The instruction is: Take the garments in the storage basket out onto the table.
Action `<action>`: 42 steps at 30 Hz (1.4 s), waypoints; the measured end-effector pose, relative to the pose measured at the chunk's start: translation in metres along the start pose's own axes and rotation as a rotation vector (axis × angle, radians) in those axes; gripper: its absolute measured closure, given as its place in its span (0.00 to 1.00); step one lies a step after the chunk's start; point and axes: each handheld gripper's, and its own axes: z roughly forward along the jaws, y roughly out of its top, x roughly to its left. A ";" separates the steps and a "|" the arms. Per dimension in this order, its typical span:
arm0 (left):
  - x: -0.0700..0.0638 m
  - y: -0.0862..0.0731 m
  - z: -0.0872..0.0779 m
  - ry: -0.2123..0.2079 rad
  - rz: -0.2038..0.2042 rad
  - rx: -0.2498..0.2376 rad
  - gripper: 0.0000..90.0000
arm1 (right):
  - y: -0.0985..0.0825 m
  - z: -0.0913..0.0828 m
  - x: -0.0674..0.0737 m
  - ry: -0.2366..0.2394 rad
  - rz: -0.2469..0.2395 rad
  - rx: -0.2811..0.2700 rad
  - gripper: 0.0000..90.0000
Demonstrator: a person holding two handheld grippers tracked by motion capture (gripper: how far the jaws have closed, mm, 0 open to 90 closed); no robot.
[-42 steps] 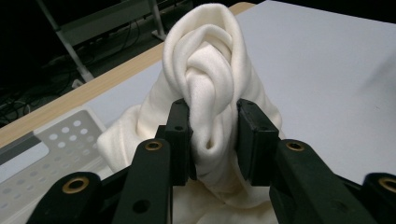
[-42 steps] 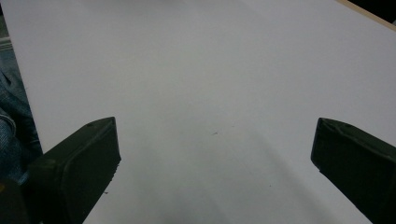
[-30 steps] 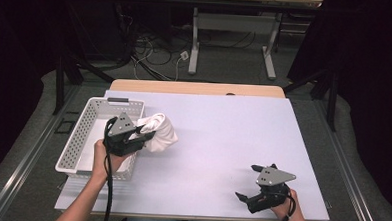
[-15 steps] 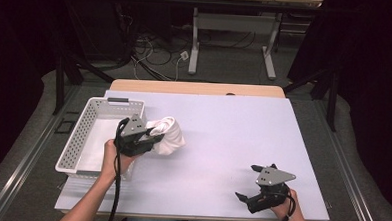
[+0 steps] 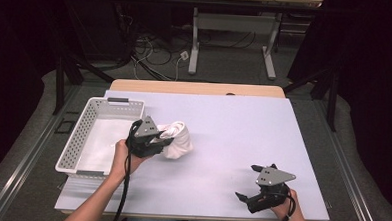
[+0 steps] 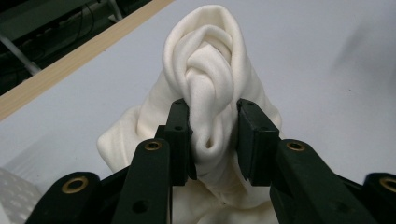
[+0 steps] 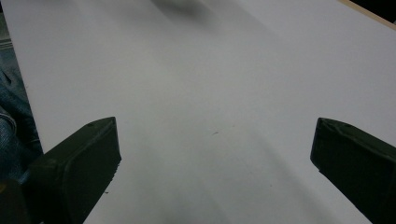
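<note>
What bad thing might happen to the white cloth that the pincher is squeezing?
The left gripper pinches only one twisted fold of the white cloth, so the cloth might slip free and drop. The rest hangs loose next to the white basket and could catch on its rim. The right gripper sits open far off on the table, too far to help.

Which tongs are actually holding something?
The left tongs, by the basket: their jaws are clamped on a bunched fold of the white cloth. The right tongs are open over the bare table.
</note>
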 end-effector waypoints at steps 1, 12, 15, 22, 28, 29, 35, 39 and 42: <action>-0.001 0.000 0.002 -0.002 0.001 0.004 0.76 | 0.000 0.000 0.000 -0.001 -0.001 0.001 0.02; -0.008 0.003 0.020 -0.031 0.013 0.023 0.76 | 0.000 0.000 0.000 -0.004 -0.003 0.000 0.02; -0.009 0.004 0.025 -0.039 0.019 0.030 0.76 | 0.000 0.000 0.000 0.000 -0.003 0.000 0.02; -0.012 0.008 0.036 -0.051 0.027 0.035 0.76 | 0.000 0.000 0.000 0.000 -0.003 0.001 0.02; -0.013 0.008 0.045 -0.060 0.031 0.052 0.75 | 0.000 0.000 0.000 -0.002 -0.003 0.002 0.02; -0.013 0.008 0.047 -0.060 0.030 0.055 0.75 | 0.000 0.000 0.000 0.002 -0.003 0.001 0.02; -0.014 0.007 0.054 -0.069 0.025 0.072 0.75 | 0.000 0.000 0.000 0.004 -0.004 0.002 0.02; -0.015 0.007 0.060 -0.074 0.030 0.078 0.75 | 0.000 0.000 0.000 0.005 -0.004 0.000 0.02; -0.017 0.007 0.062 -0.083 0.025 0.089 0.75 | 0.000 0.000 0.000 0.003 -0.006 0.000 0.02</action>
